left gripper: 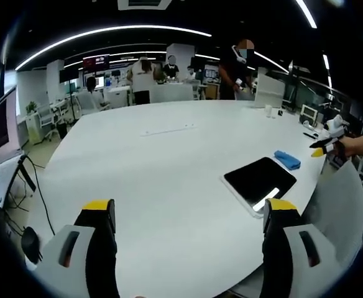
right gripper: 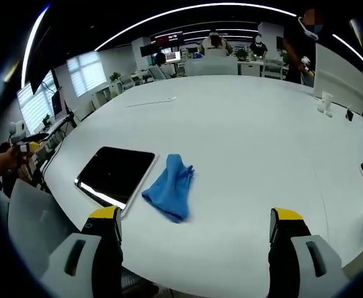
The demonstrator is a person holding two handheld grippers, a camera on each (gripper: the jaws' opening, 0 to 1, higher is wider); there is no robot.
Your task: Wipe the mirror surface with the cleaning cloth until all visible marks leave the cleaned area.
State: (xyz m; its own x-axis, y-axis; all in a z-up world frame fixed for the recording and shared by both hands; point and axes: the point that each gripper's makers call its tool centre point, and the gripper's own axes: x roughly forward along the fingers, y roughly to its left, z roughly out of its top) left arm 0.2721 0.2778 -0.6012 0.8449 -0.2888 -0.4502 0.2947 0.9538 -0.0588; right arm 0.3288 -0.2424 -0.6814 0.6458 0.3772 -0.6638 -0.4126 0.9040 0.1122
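- Left gripper view: left gripper (left gripper: 188, 214), jaws wide apart and empty, hangs over bare white table (left gripper: 156, 161). Mirror (left gripper: 260, 180) lies flat at right centre, long axis running lower right to upper left; cleaning cloth (left gripper: 287, 160) just beyond it.
- Right gripper view: right gripper (right gripper: 197, 223), jaws apart, nothing held. Cloth (right gripper: 171, 186) crumpled at lower centre, just right of mirror (right gripper: 115, 174), probably laid ready for pickup.

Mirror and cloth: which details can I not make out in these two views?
- Mirror marks: in the right gripper view its surface looks dark with one bright glare strip; smudges are too faint to tell.
- Mirror near edge: in the left gripper view a jaw of the left hand-held gripper covers its corner.
- Cloth: small, folds unreadable.
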